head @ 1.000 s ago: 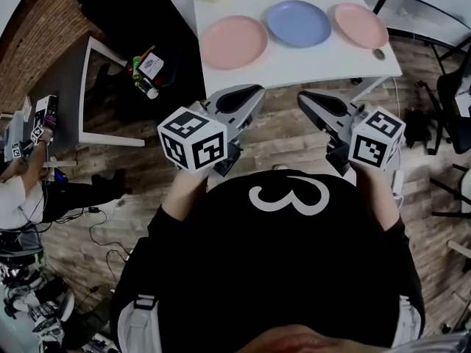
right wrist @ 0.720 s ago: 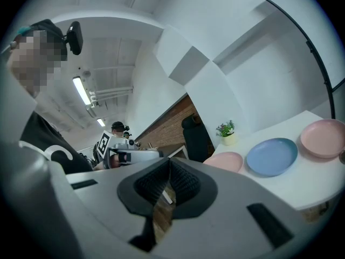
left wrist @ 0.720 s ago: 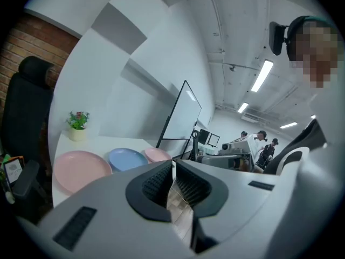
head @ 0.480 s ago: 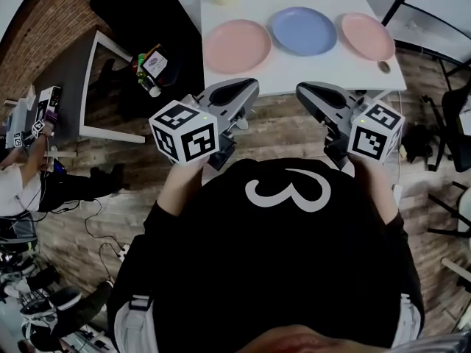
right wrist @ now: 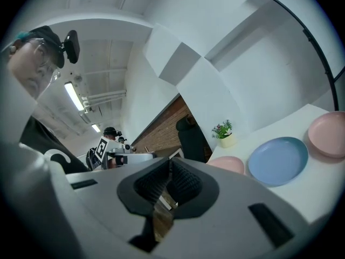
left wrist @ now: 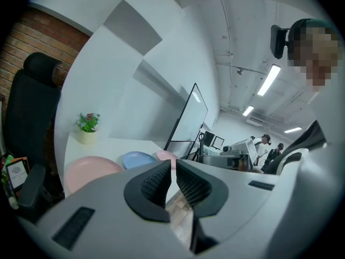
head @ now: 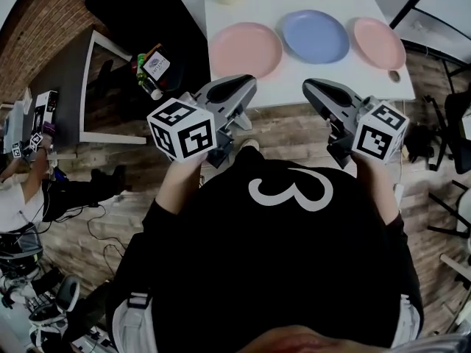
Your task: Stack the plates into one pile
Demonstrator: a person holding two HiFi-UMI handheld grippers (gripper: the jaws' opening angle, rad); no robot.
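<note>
Both grippers have moved forward toward the table [head: 294,76]. A second ago their tips stopped at or short of its near edge. In the head view the left gripper [head: 249,84] now overlaps that edge below the nearest pink plate [head: 246,50], and the right gripper [head: 310,87] overlaps it below the blue plate [head: 316,37]. The table appears lower and further right in that view.

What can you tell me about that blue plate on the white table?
The blue plate is round, shallow and plain, with a low raised rim and a matte, plastic-looking surface. It lies flat and empty on the white table, in the middle of a row between the left-hand pink plate and the right-hand pink plate. They lie close together; whether the rims touch is unclear.
</note>
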